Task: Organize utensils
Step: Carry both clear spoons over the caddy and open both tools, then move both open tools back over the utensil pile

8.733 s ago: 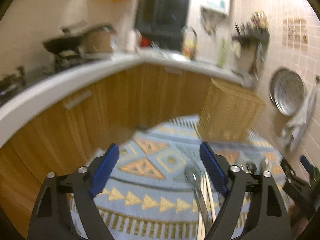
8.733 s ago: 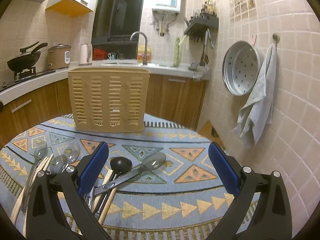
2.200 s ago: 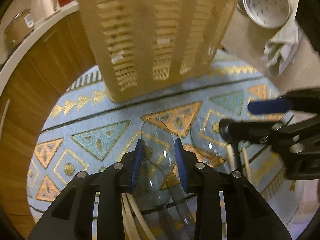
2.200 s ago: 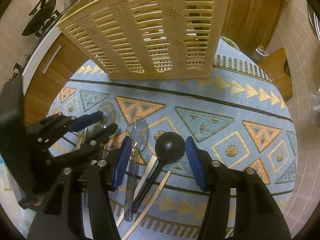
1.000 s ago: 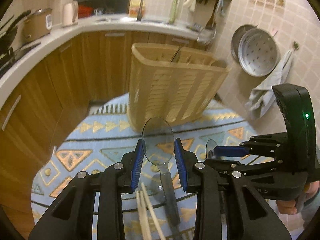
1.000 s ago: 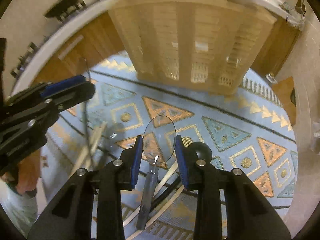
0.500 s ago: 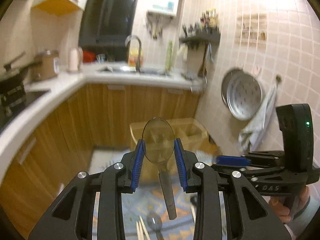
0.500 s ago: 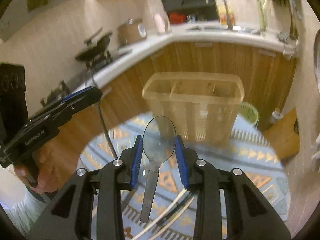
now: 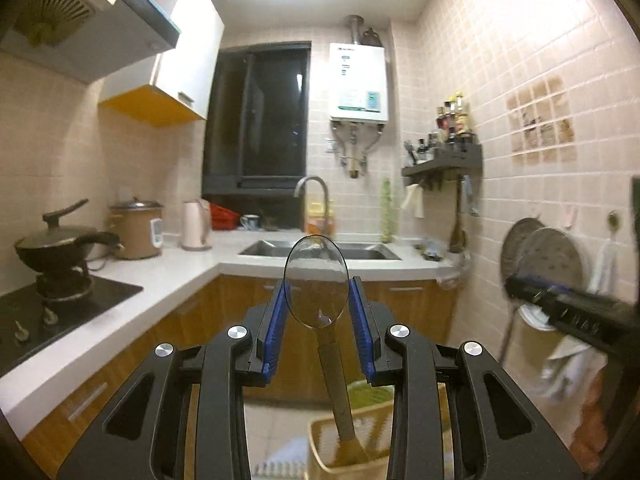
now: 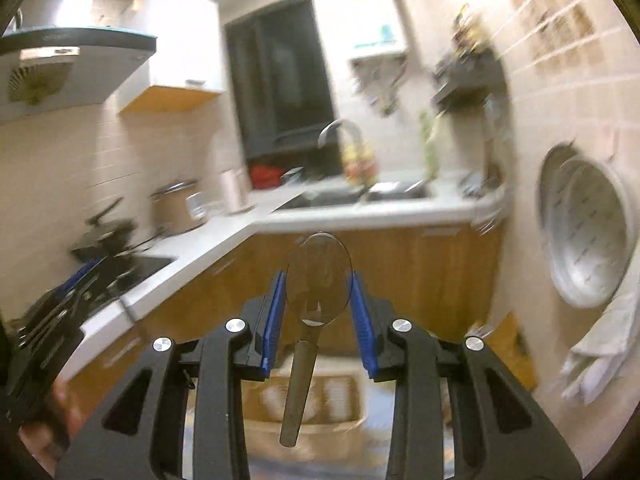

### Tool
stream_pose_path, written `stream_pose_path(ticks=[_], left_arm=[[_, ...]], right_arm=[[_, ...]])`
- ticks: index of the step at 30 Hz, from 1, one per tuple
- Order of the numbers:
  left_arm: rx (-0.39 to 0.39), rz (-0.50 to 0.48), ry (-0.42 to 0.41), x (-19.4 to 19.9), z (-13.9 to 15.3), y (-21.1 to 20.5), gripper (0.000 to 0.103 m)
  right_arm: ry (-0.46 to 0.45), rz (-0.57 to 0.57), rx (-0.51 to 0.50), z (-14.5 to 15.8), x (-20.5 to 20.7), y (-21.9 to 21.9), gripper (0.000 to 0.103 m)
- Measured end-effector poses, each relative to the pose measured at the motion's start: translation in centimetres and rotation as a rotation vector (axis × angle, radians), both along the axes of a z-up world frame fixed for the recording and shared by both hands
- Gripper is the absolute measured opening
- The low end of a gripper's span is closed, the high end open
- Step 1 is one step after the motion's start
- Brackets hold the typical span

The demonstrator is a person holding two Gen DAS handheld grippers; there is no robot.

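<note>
My left gripper is shut on the bowl of a steel spoon. The spoon's handle hangs down, and its end is inside the beige slotted basket below. My right gripper is shut on the bowl of a second steel spoon. Its handle hangs down above the same basket, which is blurred at the bottom of the right wrist view. The right gripper also shows at the right edge of the left wrist view. The left gripper shows blurred at the left edge of the right wrist view.
A white L-shaped counter with wooden cabinets runs left and ahead, with a sink, a tap, a kettle, a rice cooker and a wok on a hob. A steamer tray and a towel hang on the right tiled wall.
Both grippers have risen and tilted up with their spoons. The basket has dropped to the bottom of both views. The left spoon's handle now reaches into the basket.
</note>
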State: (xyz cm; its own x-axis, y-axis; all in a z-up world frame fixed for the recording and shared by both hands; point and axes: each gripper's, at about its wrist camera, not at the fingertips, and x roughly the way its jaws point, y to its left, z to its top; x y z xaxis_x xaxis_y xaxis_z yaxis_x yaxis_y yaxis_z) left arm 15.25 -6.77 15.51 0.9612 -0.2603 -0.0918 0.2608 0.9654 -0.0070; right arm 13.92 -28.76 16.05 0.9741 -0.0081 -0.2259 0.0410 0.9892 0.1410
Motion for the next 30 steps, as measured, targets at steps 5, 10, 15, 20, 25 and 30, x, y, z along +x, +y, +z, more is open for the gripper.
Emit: stream_pose_path(ticks=[5,10,15,20,25,30], left_arm=[[0.01,0.023,0.026,2.8,-2.9,-1.0,0.029],[0.027,0.027,0.058,4.2,-6.0,-1.3,0.029],[0.028,0.012,0.092,4.5,-7.8,-0.8,0.029],[0.033,-0.009,0.117,3.9,-8.8,-0.3,0.031],[0.03,-0.039,0.134,1.9,-8.2,0.7,0.038],[-0.008,-0.092,0.171,-0.5,-6.2,2.7,0.046]], right_arm=[[-0.01,-0.087,-0.068,-2.4,2.5,-0.3,0.03],[0.009,-0.105,-0.148,-5.4,4.1,0.8,0.03],[0.042,-0.08,-0.184,-8.0,4.9,1.4,0.03],[0.106,0.004,-0.133,-9.2,4.4,1.3,0.03],[0.184,0.097,-0.046,-9.2,2.7,0.3,0.038],[0.237,0.157,0.032,-8.4,0.2,-0.9,0.047]])
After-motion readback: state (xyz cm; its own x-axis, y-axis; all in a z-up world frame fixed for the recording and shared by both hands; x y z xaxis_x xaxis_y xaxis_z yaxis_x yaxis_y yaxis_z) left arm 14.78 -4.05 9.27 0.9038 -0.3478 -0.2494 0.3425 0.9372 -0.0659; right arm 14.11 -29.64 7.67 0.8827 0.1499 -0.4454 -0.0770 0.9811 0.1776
